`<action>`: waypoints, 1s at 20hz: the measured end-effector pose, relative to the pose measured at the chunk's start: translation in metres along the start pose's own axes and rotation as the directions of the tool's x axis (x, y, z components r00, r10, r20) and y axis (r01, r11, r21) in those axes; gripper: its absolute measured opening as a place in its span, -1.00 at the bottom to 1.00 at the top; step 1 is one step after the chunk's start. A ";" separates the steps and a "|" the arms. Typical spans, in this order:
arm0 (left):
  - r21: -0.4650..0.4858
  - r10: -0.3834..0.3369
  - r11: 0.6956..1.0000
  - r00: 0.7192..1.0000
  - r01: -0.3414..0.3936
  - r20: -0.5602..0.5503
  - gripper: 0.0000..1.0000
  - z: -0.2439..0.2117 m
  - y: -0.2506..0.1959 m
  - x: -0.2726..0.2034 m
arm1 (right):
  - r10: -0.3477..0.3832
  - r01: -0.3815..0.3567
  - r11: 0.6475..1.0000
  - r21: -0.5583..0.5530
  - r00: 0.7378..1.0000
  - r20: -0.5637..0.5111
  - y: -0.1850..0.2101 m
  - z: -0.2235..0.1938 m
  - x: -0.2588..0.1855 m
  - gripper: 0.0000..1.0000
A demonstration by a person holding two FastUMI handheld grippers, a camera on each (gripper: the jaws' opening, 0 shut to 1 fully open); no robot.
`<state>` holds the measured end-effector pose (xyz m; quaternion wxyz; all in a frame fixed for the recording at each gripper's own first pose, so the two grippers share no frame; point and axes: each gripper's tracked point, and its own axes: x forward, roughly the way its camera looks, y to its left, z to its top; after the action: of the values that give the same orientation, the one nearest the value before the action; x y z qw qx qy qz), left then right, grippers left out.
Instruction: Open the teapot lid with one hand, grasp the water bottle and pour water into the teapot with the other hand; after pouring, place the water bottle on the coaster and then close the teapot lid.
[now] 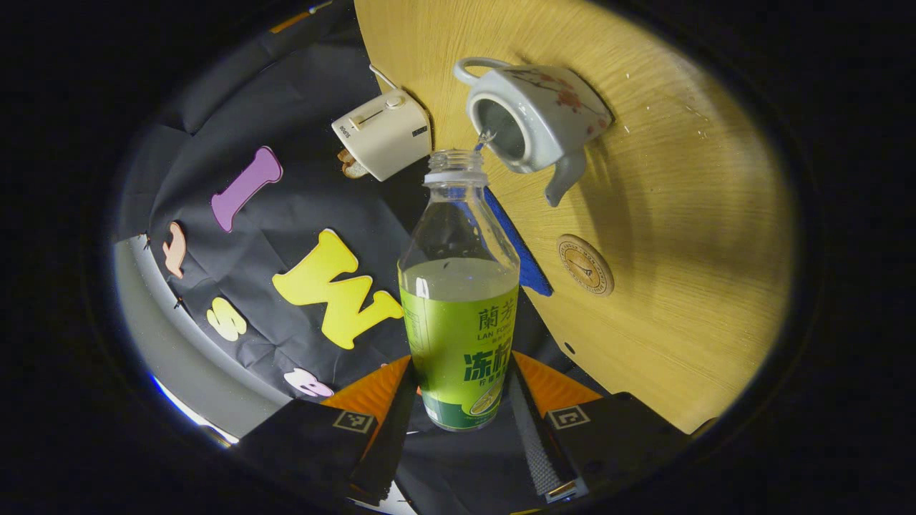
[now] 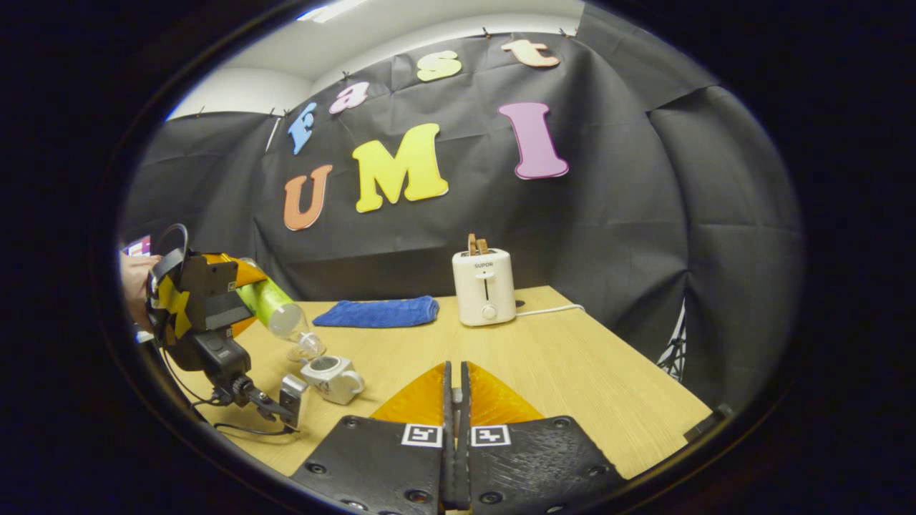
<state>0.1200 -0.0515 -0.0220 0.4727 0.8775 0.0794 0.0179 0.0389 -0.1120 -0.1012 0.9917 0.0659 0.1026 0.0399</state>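
Observation:
My left gripper [image 1: 461,400] is shut on the lower half of a clear water bottle [image 1: 458,300] with a green label, uncapped and about half full. The bottle is tipped with its mouth at the rim of the white flowered teapot [image 1: 533,118], and a thin stream of water [image 1: 485,136] runs into the teapot's open top. A round wooden coaster [image 1: 585,265] lies on the table near the teapot. In the right gripper view the teapot [image 2: 333,379] stands at the left with the tilted bottle [image 2: 275,307] above it. My right gripper [image 2: 455,400] hangs over the table, fingers pressed together.
A white toaster [image 2: 484,286] with bread in it stands at the back of the wooden table [image 2: 572,372], its cord trailing right. A folded blue cloth [image 2: 378,312] lies left of it. A hand [image 2: 132,286] holds the left gripper [image 2: 207,315] at the table's left edge.

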 end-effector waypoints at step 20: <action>0.076 0.032 0.997 0.999 -0.034 0.027 0.46 0.011 0.012 0.003 | -0.004 0.004 1.000 -0.001 1.000 0.004 -0.002 0.001 -0.002 -1.00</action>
<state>0.1252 -0.0665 -0.0185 0.4395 0.8962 0.0595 0.0115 0.0377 -0.1144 -0.1005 0.9920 0.0655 0.1008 0.0378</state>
